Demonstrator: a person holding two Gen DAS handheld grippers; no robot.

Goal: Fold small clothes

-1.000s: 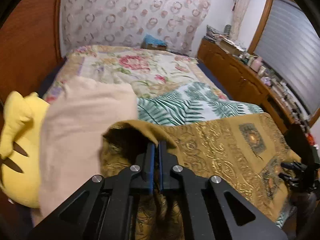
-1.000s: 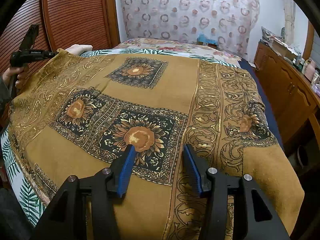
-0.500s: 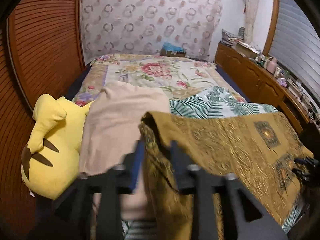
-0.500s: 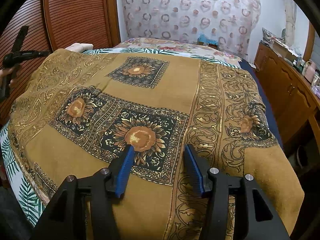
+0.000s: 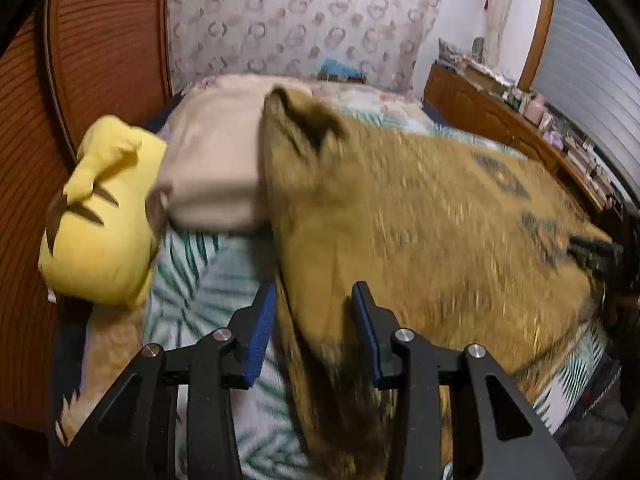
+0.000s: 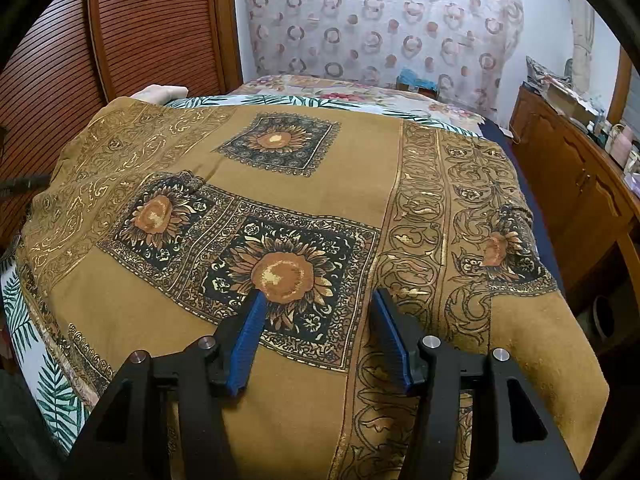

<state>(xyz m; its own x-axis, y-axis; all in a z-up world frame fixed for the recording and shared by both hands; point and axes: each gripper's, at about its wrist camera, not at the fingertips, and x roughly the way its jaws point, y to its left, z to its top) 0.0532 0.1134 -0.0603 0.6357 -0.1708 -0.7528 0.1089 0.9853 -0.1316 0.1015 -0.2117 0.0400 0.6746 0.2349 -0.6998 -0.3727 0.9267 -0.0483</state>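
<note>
A mustard-brown cloth with sunflower squares (image 6: pixel 304 184) lies spread over the bed. In the left wrist view the same cloth (image 5: pixel 420 220) is blurred, its left edge running toward the camera between the fingers. My left gripper (image 5: pixel 314 300) is open, its jaws apart on either side of that edge, gripping nothing. My right gripper (image 6: pixel 318 304) is open and empty, hovering over the near part of the cloth above a sunflower. The left gripper shows as a dark tip at the far left of the right wrist view (image 6: pixel 24 182).
A yellow plush toy (image 5: pixel 104 216) and a beige folded cloth (image 5: pixel 216 160) lie at the bed's left side. A leaf-print sheet (image 5: pixel 192 280) covers the bed. A wooden louvred door (image 6: pixel 152 24) stands left; a wooden cabinet (image 6: pixel 576 176) with clutter runs along the right.
My left gripper has opened and let go of the cloth's corner, then dropped lower and back along its left edge. The right gripper has stayed open in place.
</note>
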